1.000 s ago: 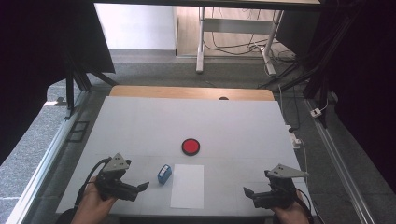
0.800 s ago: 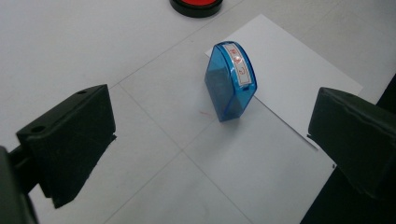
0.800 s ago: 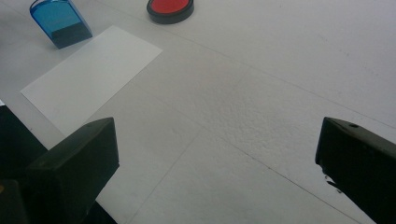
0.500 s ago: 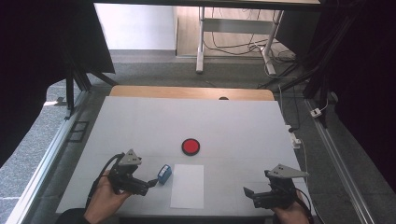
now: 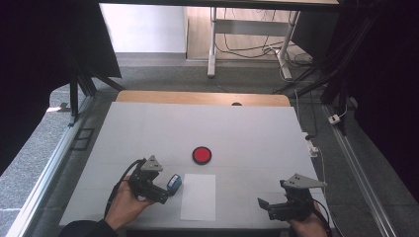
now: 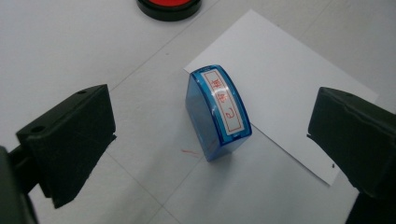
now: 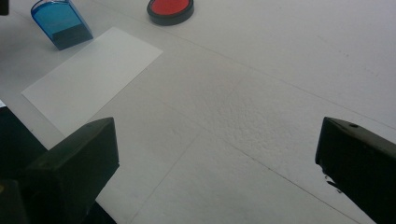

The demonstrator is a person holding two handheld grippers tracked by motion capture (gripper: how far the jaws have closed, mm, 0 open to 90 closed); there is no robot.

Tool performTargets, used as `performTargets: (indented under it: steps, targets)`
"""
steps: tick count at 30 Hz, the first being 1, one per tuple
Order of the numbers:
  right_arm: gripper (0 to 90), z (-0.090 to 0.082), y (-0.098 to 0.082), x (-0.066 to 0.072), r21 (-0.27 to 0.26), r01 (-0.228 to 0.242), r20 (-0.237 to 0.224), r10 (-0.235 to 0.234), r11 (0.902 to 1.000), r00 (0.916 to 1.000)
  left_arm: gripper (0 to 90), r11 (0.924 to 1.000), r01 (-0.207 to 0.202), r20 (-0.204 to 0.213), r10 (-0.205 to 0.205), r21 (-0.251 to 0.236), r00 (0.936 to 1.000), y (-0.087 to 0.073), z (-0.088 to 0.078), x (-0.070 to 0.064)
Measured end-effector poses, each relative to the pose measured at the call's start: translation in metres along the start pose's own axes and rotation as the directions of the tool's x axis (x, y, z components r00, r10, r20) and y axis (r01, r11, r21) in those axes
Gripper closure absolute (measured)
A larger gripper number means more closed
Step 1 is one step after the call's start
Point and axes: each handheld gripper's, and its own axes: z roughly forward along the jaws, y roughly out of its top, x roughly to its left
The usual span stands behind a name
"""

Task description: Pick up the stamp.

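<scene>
1. Blue stamp [image 5: 174, 181], high view: it stands on the white table cover [image 5: 247, 133] just left of the sheet of paper [image 5: 198, 196], nearer the person than the red ink pad [image 5: 201, 154]. The left gripper [image 5: 169, 191] now sits right at the stamp; half a second ago it was a little further left, and a second ago it rested well to the left, near the table's near-left edge. I read that as the reach for the stamp being nearly complete, with the grasp not yet made. The right gripper [image 5: 263, 205] has stayed at the near-right corner, well apart from everything. From up here the stamp is small and partly masked by the gripper, so contact cannot be judged.

2. Left gripper view: the stamp [image 6: 217, 112] lies between the two black jaws, which stand wide apart, neither touching it. Its near corner overlaps the edge of the paper [image 6: 289, 84]. The label carries red characters too small and glare-struck to read. The ink pad [image 6: 169, 5] is cut off by the top edge. A faint red mark lies on the cover beside the stamp.

3. Right gripper view: the jaws are spread wide over bare cover, holding nothing. The stamp [image 7: 60, 23] and pad [image 7: 170, 10] sit far off at the top; the stamp's top is cropped.
</scene>
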Motion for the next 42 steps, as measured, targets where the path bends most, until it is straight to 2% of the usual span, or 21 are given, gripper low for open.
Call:
performTargets:
  steps: [7,10,11,12,15,17,20,25,33,37,42]
  targets:
    - [0.0,0.0,0.0,0.0,0.0,0.003,-0.003,-0.003,1.0,1.0,3.1,0.9996,-0.013,0.007,0.012,0.023,0.9999,0.009,0.015,0.0]
    - [0.0,0.0,0.0,0.0,-0.001,0.003,-0.002,-0.003,1.0,1.0,4.9,0.9983,-0.038,-0.005,0.038,0.045,0.9993,0.013,0.02,-0.003]
    - [0.0,0.0,0.0,0.0,-0.002,0.005,-0.002,-0.005,1.0,1.0,11.6,0.9975,-0.047,-0.016,0.048,0.053,0.9987,0.013,0.021,-0.005]
    - [0.0,0.0,0.0,0.0,-0.002,0.005,-0.002,-0.005,1.0,1.0,11.6,0.9968,-0.054,-0.019,0.055,0.059,0.9983,0.012,0.02,-0.005]
    - [0.0,0.0,0.0,0.0,-0.002,0.004,-0.003,-0.004,1.0,1.0,27.9,0.9967,-0.039,-0.025,0.041,0.071,0.9988,0.011,0.019,-0.004]
    - [0.0,0.0,0.0,0.0,-0.007,0.006,-0.005,-0.006,1.0,1.0,34.4,0.9964,-0.036,-0.028,0.038,0.076,0.9989,0.011,0.018,-0.003]
    - [0.0,0.0,0.0,0.0,-0.004,0.006,-0.005,-0.006,1.0,1.0,41.6,0.9964,-0.035,-0.01,0.036,0.077,0.9993,0.01,0.016,-0.004]
    - [0.0,0.0,0.0,0.0,-0.001,0.011,-0.004,-0.011,0.9999,0.9999,51.0,0.9949,-0.037,-0.009,0.038,0.094,0.9992,0.01,0.017,-0.006]
    - [0.0,0.001,0.0,0.001,0.0,0.014,-0.002,-0.014,0.9999,0.9999,57.0,0.9951,-0.014,-0.001,0.014,0.098,0.9999,0.011,0.017,-0.005]
    - [0.0,0.001,0.0,0.001,0.003,0.018,-0.004,-0.018,0.9998,0.9998,67.8,0.9946,-0.009,-0.021,0.011,0.103,0.9997,0.011,0.017,-0.005]
    - [0.0,0.001,0.0,0.001,0.002,0.019,-0.004,-0.019,0.9998,0.9998,69.9,0.9945,0.002,-0.041,0.002,0.105,0.9992,0.011,0.016,-0.004]
